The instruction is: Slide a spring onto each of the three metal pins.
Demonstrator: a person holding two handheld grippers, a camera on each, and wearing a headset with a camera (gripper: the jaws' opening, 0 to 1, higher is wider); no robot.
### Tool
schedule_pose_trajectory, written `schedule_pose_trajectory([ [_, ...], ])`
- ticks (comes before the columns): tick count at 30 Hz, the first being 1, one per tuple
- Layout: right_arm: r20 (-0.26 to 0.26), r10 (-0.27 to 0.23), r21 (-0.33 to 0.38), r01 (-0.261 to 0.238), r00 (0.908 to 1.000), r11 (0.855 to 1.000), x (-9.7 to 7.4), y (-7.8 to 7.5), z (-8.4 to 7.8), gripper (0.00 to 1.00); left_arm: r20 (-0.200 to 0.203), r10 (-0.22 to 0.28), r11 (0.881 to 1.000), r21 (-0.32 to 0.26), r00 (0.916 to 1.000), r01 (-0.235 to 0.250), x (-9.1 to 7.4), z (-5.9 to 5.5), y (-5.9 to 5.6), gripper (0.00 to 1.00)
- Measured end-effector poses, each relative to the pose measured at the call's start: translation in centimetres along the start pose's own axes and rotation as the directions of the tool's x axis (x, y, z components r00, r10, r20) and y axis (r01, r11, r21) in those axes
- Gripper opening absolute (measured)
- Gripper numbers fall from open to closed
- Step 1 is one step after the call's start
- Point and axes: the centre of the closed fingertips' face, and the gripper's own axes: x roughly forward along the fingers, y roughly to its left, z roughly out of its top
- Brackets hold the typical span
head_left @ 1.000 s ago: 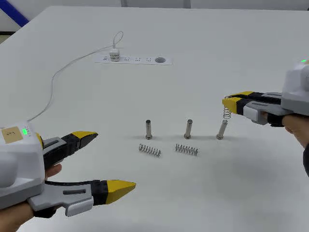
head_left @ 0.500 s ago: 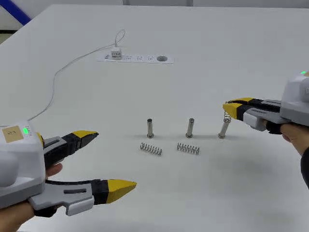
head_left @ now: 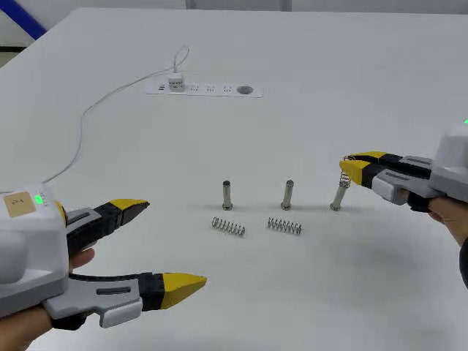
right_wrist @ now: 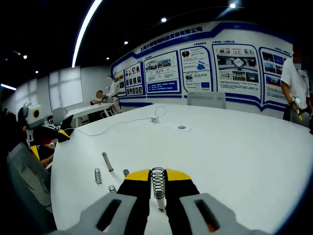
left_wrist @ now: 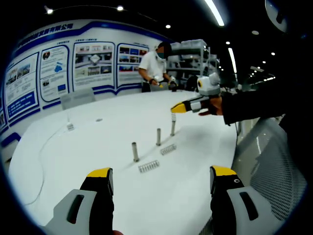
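L gripper [head_left: 174,241] is held well left of and in front of the middle pin [head_left: 287,194], jaws wide apart, nothing betw. them; left pin [head_left: 227,195] is stood upright to its left; loose spring [head_left: 227,226] is laid front-left of it, second loose spring [head_left: 284,226] just in front; right pin [head_left: 338,196] is seen tilted to its right, w/ third spring [head_left: 344,178] clamped at its top by R gripper [head_left: 348,167].

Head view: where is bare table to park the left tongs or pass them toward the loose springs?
Bare: the wide stretch between the power strip and the pins; also the near table between the left tongs and the loose springs. Crowded: the pin row, most at its right end, where the right tongs hold a spring.
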Motion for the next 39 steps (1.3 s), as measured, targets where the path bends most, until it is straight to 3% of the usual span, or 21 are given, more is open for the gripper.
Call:
schedule_pose_trajectory([
  [12, 0.028, 0.014, 0.046, -0.015, 0.9995, 0.999, 0.0, -0.1, -1.1, 0.12, -0.002, -0.002, 1.000, 0.000, 1.0000, 0.002, 0.0, 0.0, -0.1, 0.83],
  [27, -0.081, -0.002, -0.003, 0.001, 0.9967, 1.000, 0.8, 0.0, -4.1, 0.12, -0.001, -0.001, 1.000, -0.005, 1.0000, 0.001, 0.0, -0.1, -0.1, 0.82],
  [33, -0.161, -0.026, -0.048, 0.019, 0.9866, 0.999, 1.1, -0.2, -5.5, 0.12, -0.001, 0.000, 1.000, -0.007, 1.0000, 0.000, 0.1, -0.1, 0.0, 0.82],
  [34, -0.144, -0.022, -0.049, 0.015, 0.9893, 0.999, 1.2, -0.2, -5.2, 0.12, -0.001, 0.000, 1.000, -0.007, 1.0000, 0.000, 0.1, -0.1, 0.0, 0.82],
  [39, -0.167, -0.033, -0.052, 0.024, 0.9854, 0.998, 1.2, -0.2, -5.4, 0.12, 0.002, 0.001, 1.000, -0.009, 1.0000, -0.001, 0.1, -0.1, 0.0, 0.82],
])
